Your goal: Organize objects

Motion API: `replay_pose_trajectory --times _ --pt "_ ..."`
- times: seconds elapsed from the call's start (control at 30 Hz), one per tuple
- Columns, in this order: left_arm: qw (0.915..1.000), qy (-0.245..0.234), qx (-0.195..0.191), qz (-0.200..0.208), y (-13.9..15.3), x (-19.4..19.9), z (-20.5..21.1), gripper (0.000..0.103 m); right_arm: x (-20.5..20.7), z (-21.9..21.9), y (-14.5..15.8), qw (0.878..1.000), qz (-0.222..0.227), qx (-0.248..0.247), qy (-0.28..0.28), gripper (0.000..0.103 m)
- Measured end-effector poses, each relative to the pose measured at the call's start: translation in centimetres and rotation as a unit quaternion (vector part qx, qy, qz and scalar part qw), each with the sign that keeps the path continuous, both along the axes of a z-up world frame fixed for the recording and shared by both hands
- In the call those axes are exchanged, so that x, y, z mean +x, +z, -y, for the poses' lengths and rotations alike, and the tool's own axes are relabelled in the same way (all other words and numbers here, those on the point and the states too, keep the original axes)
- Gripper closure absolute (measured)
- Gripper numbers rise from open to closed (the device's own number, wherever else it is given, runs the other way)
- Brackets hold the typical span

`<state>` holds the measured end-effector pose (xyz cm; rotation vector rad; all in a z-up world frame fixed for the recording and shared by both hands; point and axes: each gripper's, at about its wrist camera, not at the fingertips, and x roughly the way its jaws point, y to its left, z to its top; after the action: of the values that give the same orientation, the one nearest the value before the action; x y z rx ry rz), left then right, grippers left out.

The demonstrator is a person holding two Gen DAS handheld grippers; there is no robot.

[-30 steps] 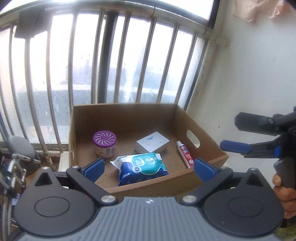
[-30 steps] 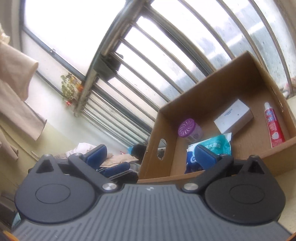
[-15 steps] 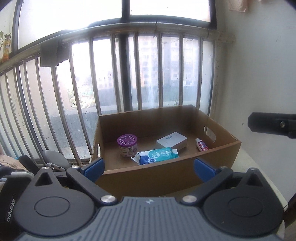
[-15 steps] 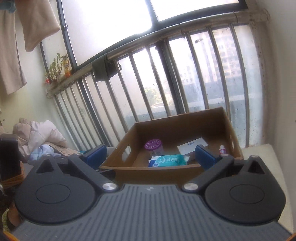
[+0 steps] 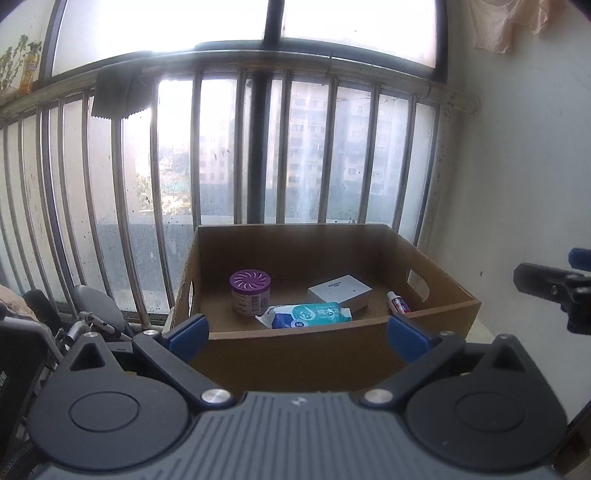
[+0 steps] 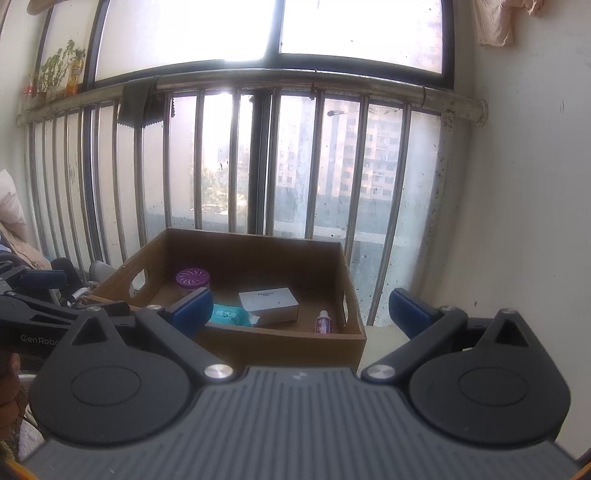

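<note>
In the cardboard box (image 5: pixel 325 343), going from 10 to 2 o'clock, stand the purple-lidded jar (image 5: pixel 250 292), the wipes pack (image 5: pixel 310 315), the white box (image 5: pixel 340 291) and the small tube (image 5: pixel 398 302). Both the left gripper (image 5: pixel 297 334) and the right gripper (image 6: pixel 299 312) have their fingers wide apart and empty, and the box lies ahead of them at 12 o'clock. The wipes pack lies with its long axis from 9 to 3 o'clock, and I judge the left gripper a little nearer to it.

This is a home, on an enclosed balcony of a flat high up. Ahead of the tongs stands a window with metal bars (image 5: pixel 255 155), and apartment towers (image 6: pixel 373 147) show through it. Cloth (image 5: pixel 498 26) hangs on the white wall up to the right. A potted plant (image 6: pixel 55 70) stands on the upper-left ledge.
</note>
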<state>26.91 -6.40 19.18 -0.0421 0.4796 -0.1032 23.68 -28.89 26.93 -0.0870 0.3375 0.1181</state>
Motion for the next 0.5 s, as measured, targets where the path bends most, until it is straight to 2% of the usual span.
replay_pose_trajectory --times 0.13,0.23,0.5 --pt "0.9989 0.025 -0.031 -0.026 -1.1 1.3 -1.0 0.0 1.5 -0.7 -1.6 0.999 -0.017 0.01 -0.029 0.001" --pt "0.9976 0.029 -0.042 -0.047 -1.8 2.4 -1.3 0.0 2.8 -1.3 -3.0 0.999 -0.037 0.023 -0.028 0.001" --pt "0.9971 0.052 -0.025 -0.049 -1.7 4.3 -1.5 0.0 6.4 -3.2 -4.1 0.997 -0.068 0.035 0.006 0.001"
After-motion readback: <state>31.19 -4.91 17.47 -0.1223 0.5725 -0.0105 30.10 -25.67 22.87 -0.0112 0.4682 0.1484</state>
